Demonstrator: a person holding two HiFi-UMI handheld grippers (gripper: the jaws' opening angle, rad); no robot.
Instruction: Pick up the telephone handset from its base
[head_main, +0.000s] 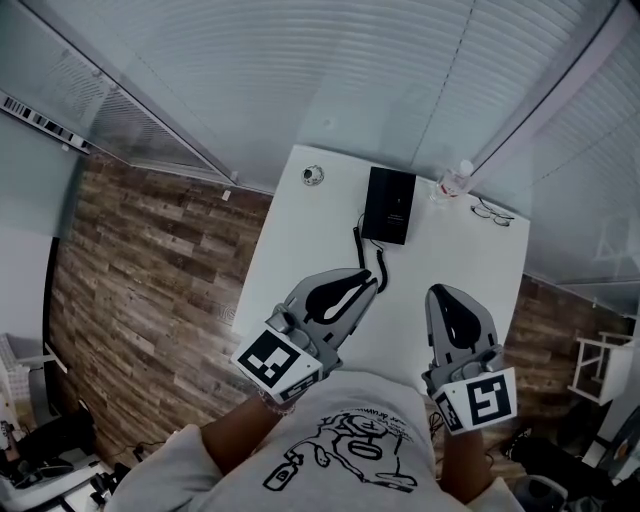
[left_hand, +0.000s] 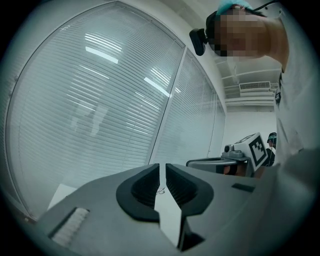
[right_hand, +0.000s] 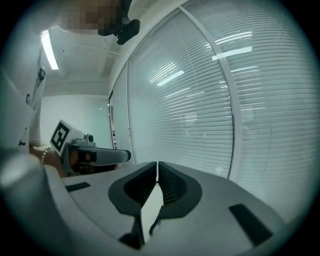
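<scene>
The black telephone (head_main: 388, 205) lies at the far middle of the white table (head_main: 300, 250), its handset resting on the base. A black coiled cord (head_main: 372, 258) runs from it toward me. My left gripper (head_main: 372, 281) hovers over the near part of the table with its tip close to the cord's end; its jaws are shut and hold nothing (left_hand: 162, 165). My right gripper (head_main: 437, 292) is held beside it to the right, jaws together and empty (right_hand: 157, 163). Both stand short of the telephone. The two gripper views face the window blinds and do not show the telephone.
A small round object (head_main: 313, 175) sits at the table's far left corner. A clear plastic bottle (head_main: 455, 182) and a pair of glasses (head_main: 492, 211) lie at the far right. Glass walls with blinds stand behind the table, and wooden floor (head_main: 150, 280) lies to the left.
</scene>
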